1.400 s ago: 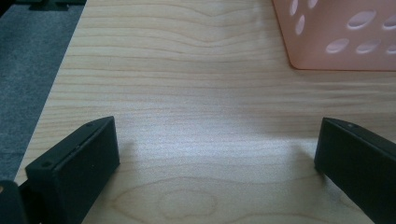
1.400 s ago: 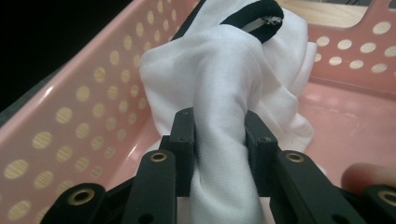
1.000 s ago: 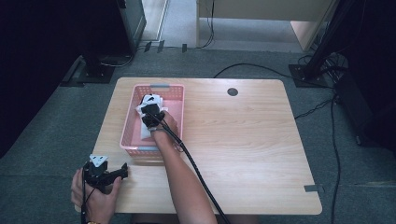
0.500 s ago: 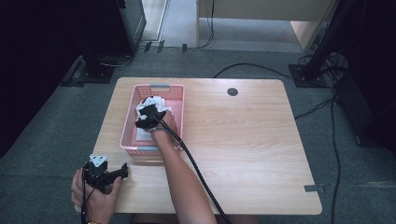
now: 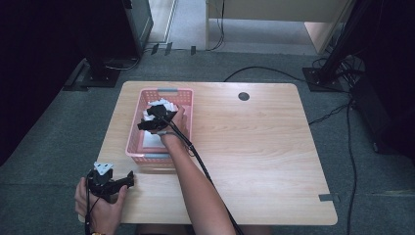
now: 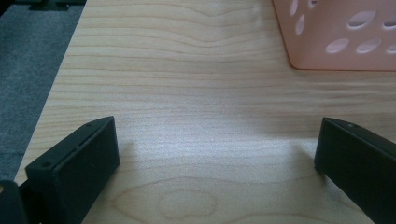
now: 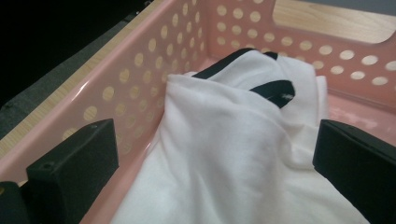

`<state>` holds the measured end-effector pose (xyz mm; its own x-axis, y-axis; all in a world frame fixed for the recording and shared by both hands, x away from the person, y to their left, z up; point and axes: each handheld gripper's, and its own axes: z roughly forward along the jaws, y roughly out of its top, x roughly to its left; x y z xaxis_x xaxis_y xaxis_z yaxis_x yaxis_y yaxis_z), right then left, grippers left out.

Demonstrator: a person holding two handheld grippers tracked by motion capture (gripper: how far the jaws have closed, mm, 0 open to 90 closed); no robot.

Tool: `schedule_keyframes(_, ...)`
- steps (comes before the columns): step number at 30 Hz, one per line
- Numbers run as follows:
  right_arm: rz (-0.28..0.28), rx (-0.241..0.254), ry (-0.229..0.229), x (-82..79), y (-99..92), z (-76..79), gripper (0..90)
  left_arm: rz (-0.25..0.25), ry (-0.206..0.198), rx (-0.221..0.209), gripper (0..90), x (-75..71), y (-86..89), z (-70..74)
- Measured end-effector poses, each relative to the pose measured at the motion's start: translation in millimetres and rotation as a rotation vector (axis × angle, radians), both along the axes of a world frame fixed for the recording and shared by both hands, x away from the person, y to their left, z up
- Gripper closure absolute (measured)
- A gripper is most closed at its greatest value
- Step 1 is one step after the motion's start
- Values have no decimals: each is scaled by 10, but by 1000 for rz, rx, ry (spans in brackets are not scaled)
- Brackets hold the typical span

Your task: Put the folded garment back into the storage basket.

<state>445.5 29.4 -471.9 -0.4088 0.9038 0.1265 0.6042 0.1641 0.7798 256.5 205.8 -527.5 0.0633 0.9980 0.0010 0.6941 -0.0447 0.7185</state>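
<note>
A pink perforated basket [image 5: 187, 100] stands on the left half of the wooden table [image 5: 254, 147]. Inside it lies a crumpled white cloth [image 7: 243, 154] with black trim [image 7: 273, 87]. My right gripper [image 5: 147, 122] is down inside the basket, open, its jaws wide on either side of the cloth [image 5: 152, 140] without closing on it. The basket wall [image 7: 154, 51] runs close along its left jaw. My left gripper [image 5: 128, 180] rests low near the table's front left corner, open, with bare wood between its jaws. The basket's near corner [image 6: 336, 37] shows ahead of it.
A black round grommet [image 5: 243, 96] sits at the table's back centre. The right gripper's cable [image 5: 205, 171] trails along the forearm across the table's front. Grey carpet [image 5: 372, 186], floor cables and dark stands surround the table. Its left edge [image 6: 51, 93] lies close to my left gripper.
My right gripper has shifted slightly to the left inside the basket, over the cloth. The left gripper has stayed where it was.
</note>
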Motion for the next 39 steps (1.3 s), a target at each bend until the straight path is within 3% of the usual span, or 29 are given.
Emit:
schedule_keyframes(9,21,22,-6,-66,-107,200,0,-2,1,1,0,0,2,1)
schedule_keyframes(19,39,8,-38,-160,-284,355,0,0,0,-1,0,0,0,1)
schedule_keyframes(39,-18,26,-73,-292,-884,502,0,-2,2,0,0,-1,1,1)
